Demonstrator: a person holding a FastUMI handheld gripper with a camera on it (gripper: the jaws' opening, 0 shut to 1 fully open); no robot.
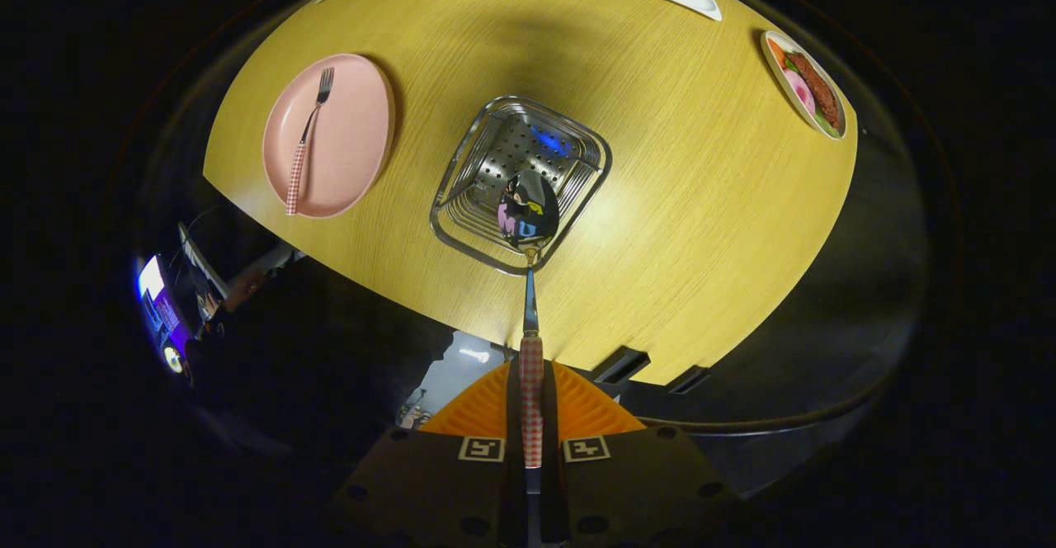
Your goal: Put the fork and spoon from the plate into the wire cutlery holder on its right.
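Clamped between the gripper's [531, 441] two fingers was the red-checked handle of a steel spoon [529, 300], whose shiny bowl hung straight ahead over the square wire cutlery holder [521, 181] on the round wooden table [701, 201]. To finish well, the bowl probably needed lowering inside the rim before the fingers let go, with the handle kept near upright. Ahead and left lay the matching fork [307, 139] on the pink plate [355, 135], well apart from the holder.

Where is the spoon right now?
In the gripper view the spoon is clamped in the claw, its bowl hanging over the wire cutlery holder, right of the pink plate.
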